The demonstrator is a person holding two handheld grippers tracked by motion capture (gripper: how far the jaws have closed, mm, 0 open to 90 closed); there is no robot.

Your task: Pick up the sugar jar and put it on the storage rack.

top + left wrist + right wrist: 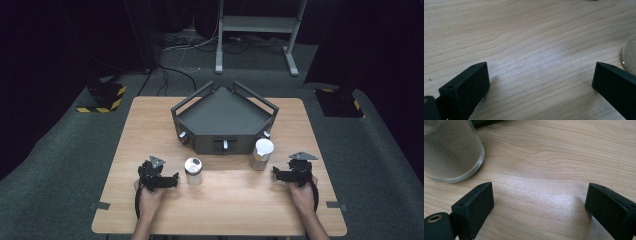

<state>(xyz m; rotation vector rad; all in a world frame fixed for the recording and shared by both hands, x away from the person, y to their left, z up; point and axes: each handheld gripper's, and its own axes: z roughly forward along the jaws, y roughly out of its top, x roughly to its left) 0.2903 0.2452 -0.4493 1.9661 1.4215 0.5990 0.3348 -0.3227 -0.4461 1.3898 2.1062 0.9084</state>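
Two frosted jars stand on the wooden table (225,200). One jar (193,171) with a dark-spotted lid stands just right of my left gripper (167,181); its edge (630,56) shows at the right of the left gripper view. The taller white-capped jar (262,154) stands left of my right gripper (278,173) and appears as a frosted cylinder (450,150) at top left of the right gripper view. My left gripper (540,82) and my right gripper (539,202) both rest low over bare wood, jaws wide apart, open, nothing between them.
A dark five-sided tray (225,117) with raised rails and small knobs on its front faces sits at the table's middle back. Beyond the table are a metal stand (257,30), floor cables and two black bases with hazard stripes (102,97).
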